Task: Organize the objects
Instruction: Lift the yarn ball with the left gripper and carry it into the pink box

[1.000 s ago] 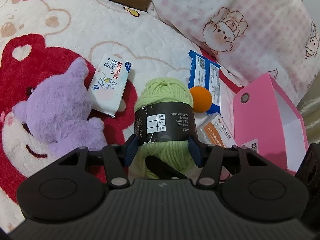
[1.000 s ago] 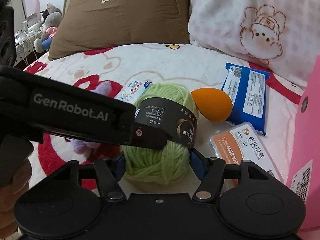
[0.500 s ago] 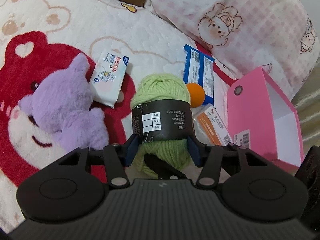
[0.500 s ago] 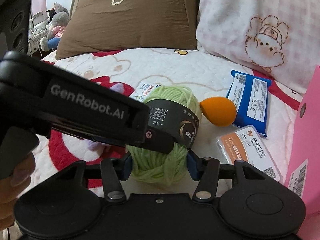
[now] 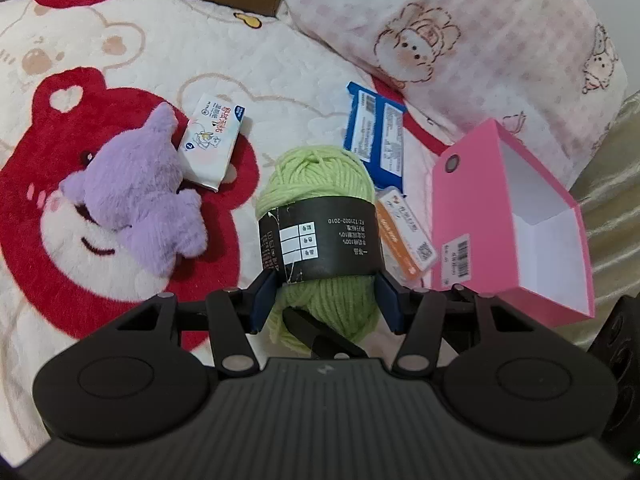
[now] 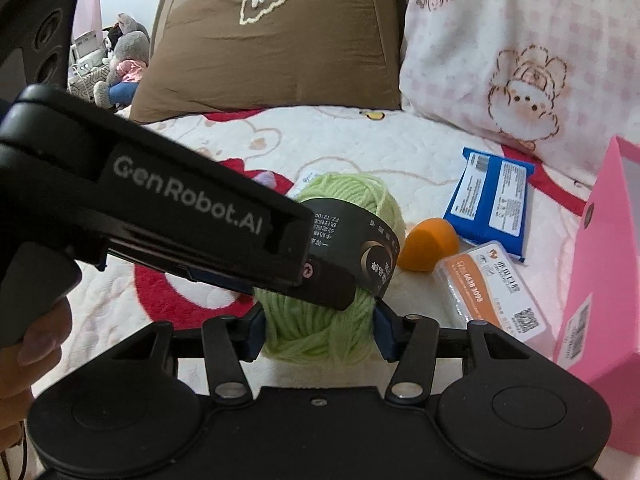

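The bed cover (image 5: 312, 80) with its red bear print fills both views, and the open pink box (image 5: 508, 216) at the right edge of the left wrist view is the likely home for the loose items, its white inside empty as far as can be seen. The purple plush toy (image 5: 136, 204) lies at left, well apart from the box. At frame centre the green yarn skein (image 5: 320, 216) with a black paper band is clamped from two sides: the left gripper (image 5: 324, 304) is part closed with both blue pads pressing the wool below the band, and the right gripper (image 6: 320, 332) pinches the near end likewise, pads dug into the strands. To do the carry well, I judge both hands should travel together toward the box's open mouth, keeping squeeze even so the soft wool does not slip or unwind, and clear the pink wall before lowering. The blue packet (image 5: 372, 140), the orange-labelled case (image 5: 404, 236) and the orange sponge (image 6: 430, 248) lie between yarn and box; pass above them.
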A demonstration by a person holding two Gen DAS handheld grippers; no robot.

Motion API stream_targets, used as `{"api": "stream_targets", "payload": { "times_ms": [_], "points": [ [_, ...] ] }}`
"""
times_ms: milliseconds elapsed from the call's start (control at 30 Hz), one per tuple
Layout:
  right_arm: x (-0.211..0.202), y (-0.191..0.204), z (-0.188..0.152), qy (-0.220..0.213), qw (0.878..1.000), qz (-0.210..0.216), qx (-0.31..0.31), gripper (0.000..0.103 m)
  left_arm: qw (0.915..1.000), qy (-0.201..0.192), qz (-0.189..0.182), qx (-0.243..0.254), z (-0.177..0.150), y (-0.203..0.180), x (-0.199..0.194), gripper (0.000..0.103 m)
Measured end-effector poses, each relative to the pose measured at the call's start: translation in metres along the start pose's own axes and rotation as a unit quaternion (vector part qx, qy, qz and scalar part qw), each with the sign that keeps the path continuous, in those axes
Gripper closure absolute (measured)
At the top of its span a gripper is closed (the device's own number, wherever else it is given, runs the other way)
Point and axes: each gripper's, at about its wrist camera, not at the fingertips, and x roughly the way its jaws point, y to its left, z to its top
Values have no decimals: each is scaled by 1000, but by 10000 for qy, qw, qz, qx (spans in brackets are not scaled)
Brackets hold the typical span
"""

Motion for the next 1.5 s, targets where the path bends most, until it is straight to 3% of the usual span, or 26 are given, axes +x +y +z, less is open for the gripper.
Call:
{"api": "stream_targets", "payload": {
  "times_ms": [267, 333, 733, 1333, 1500],
  "points": [
    [-36, 6, 0, -139, 9999, -18, -13, 45, 9998, 19, 56, 194, -6, -31, -31, 50],
    [-46, 9, 3, 16, 9999, -114, 16, 45, 9997, 112, 139, 147, -10, -37, -37, 50],
    [-104, 14, -3, -78, 9999, -147, 37, 45, 9958, 80, 385, 824, -29, -99, -76, 50],
    [-208, -37, -16, -557, 9963, -451, 470, 45, 9848, 23, 176, 1726, -52, -225, -95, 51],
    [-230, -60, -26, -663, 9941, -639, 582, 45, 9794, 26, -109, 2014, -54, -264, -87, 50]
  ]
}}
